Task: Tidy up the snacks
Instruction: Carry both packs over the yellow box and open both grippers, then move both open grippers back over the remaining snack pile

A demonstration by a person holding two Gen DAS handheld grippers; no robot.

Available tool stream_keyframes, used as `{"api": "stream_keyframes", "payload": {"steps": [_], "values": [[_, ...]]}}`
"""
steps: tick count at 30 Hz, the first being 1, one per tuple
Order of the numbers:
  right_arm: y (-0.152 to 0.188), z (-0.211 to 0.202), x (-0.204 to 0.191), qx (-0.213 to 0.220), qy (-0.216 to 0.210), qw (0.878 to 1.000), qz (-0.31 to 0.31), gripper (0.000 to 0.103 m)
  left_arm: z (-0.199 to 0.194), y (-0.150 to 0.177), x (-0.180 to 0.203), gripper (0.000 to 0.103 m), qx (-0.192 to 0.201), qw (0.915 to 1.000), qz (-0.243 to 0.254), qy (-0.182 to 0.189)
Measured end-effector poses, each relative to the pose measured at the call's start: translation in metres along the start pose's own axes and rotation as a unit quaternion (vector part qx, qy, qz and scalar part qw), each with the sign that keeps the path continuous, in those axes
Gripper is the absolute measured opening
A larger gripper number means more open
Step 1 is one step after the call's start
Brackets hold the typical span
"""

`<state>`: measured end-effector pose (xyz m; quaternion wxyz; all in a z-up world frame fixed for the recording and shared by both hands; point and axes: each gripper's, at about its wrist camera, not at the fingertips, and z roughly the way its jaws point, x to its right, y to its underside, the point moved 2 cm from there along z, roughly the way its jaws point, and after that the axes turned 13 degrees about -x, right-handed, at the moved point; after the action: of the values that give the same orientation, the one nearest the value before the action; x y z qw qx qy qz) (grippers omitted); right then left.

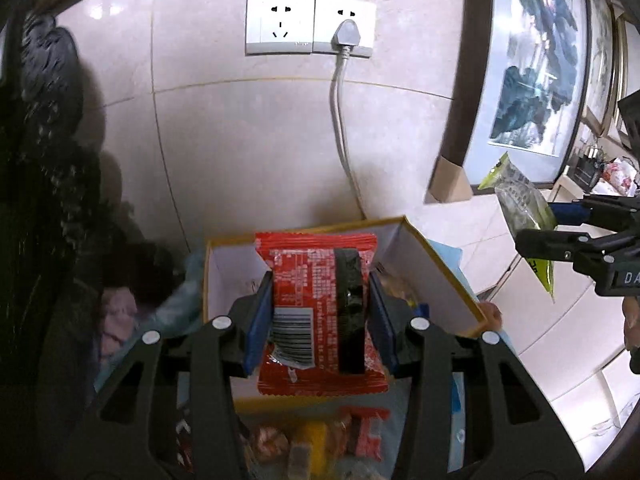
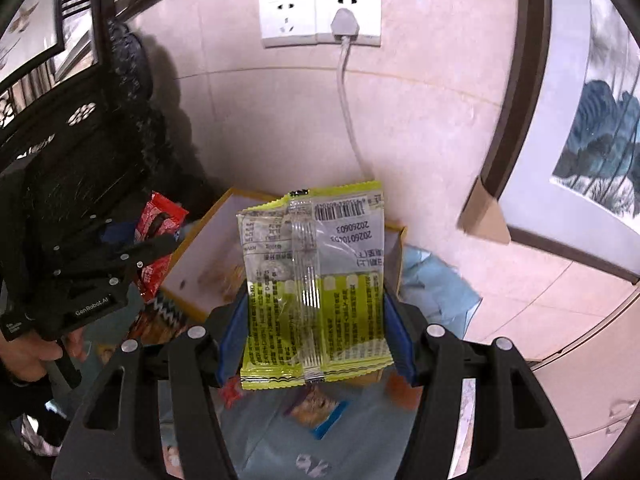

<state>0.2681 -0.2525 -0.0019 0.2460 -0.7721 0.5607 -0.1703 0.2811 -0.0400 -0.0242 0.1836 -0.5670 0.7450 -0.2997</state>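
Observation:
My left gripper (image 1: pixel 320 312) is shut on a red snack packet (image 1: pixel 316 312) and holds it above an open white box with a yellow rim (image 1: pixel 436 276). My right gripper (image 2: pixel 316 316) is shut on a yellow-green snack packet (image 2: pixel 316 280) and holds it above the same box (image 2: pixel 208 248). The right gripper and its packet (image 1: pixel 524 216) show at the right edge of the left wrist view. The left gripper and the red packet (image 2: pixel 160 224) show at the left of the right wrist view. Loose snacks (image 1: pixel 320 440) lie on a blue cloth in front of the box.
A tiled wall with a double socket (image 1: pixel 312 24) and a plugged grey cable (image 1: pixel 340 120) stands behind the box. A dark carved piece of furniture (image 2: pixel 80 140) is at the left. A framed painting (image 1: pixel 536 60) leans at the right. Blue cloth (image 2: pixel 436 284) lies beside the box.

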Motion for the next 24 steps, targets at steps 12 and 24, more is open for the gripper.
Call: {"api": "stream_keyframes", "payload": {"steps": [12, 24], "values": [[0.027, 0.062, 0.005, -0.051, 0.038, 0.998, 0.016, 0.089, 0.050, 0.038, -0.047, 0.101, -0.091, 0.9947, -0.024, -0.043], [0.178, 0.157, -0.003, -0.172, 0.071, 0.978, 0.091, 0.089, 0.028, 0.254, -0.144, 0.101, -0.177, 0.9516, -0.152, -0.200]]}}
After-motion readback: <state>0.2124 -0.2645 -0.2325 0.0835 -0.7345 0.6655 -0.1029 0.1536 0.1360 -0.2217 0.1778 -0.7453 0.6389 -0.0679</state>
